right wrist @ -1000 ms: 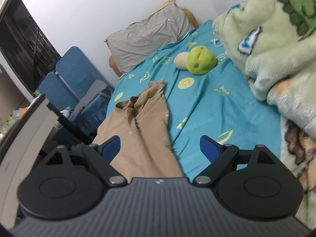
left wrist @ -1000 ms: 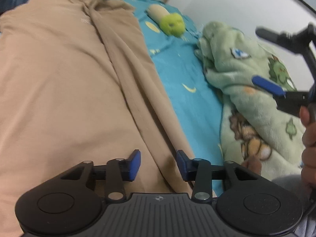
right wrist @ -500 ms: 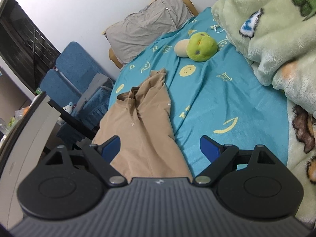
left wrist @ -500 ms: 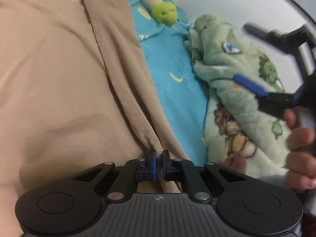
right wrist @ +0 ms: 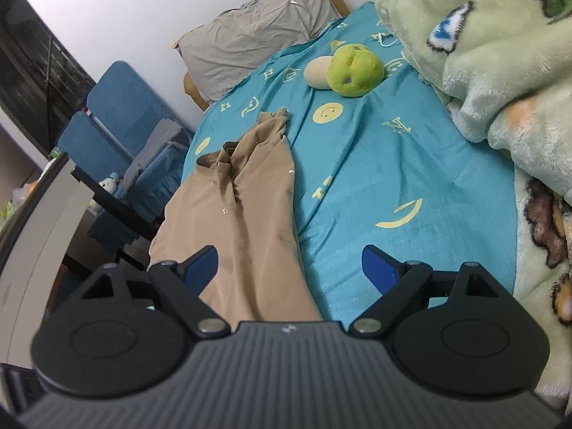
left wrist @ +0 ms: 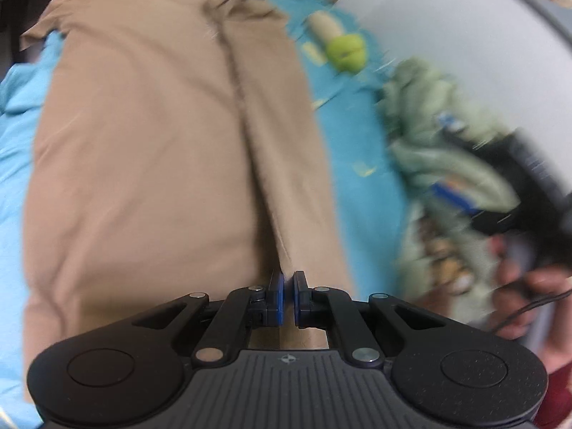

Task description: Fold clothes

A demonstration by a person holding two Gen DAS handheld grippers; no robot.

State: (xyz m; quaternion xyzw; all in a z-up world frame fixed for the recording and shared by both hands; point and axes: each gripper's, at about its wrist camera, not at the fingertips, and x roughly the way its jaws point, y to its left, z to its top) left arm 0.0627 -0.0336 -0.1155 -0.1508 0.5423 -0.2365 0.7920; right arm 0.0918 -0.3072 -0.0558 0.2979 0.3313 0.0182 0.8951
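The left gripper (left wrist: 288,287) is clamped on the near edge of the tan shirt (left wrist: 153,164), whose length runs straight ahead from its jaws. The right gripper (right wrist: 289,266) stands wide open and empty, the shirt ahead, toward its left finger.
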